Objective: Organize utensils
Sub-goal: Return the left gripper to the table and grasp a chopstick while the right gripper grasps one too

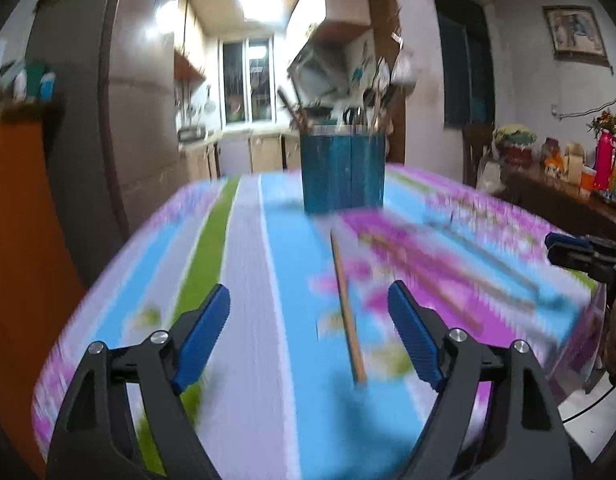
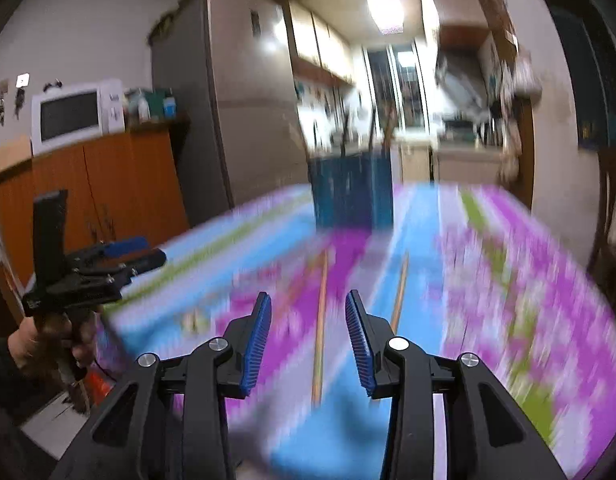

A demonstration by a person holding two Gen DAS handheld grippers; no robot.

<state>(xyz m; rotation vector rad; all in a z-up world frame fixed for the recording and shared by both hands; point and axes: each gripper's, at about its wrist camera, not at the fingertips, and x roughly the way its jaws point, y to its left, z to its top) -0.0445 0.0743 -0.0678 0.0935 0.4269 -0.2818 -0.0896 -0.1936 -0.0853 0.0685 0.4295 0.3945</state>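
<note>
1. Both gripper cameras look across a table [image 1: 248, 240] covered in a striped, flowered cloth of blue, purple, green and white; much of the cloth is smeared by motion blur.

2. The left gripper [image 1: 308, 334] has its jaws spread wide, and nothing is pinched between the blue pads [image 1: 206, 330].

3. In the left wrist view a wooden chopstick [image 1: 347, 312] lies flat on the cloth within the gap between the jaws, nearer the right-hand pad, running from about 6 o'clock up toward 12 o'clock. No pad touches it.

4. A blue utensil holder [image 1: 343, 170] stands upright at the far side of the table, at 12 o'clock from the left gripper, with handles of utensils rising out of its top.

5. More long utensils lie blurred on the purple part of the cloth at about 2 o'clock; their kind cannot be told.

6. The right gripper [image 2: 308, 344] has its jaws part-way apart and empty.

7. In the right wrist view one chopstick [image 2: 319, 328] lies in the gap between the pads, pointing to 12 o'clock, and a second chopstick [image 2: 399, 292] lies just outside the right-hand pad, at 1 o'clock.

8. The holder [image 2: 351, 190] stands at 12 o'clock here too, well beyond both sticks.

9. A hand [image 2: 40, 344] grips the left gripper's handle at 9 o'clock in the right wrist view.
</note>
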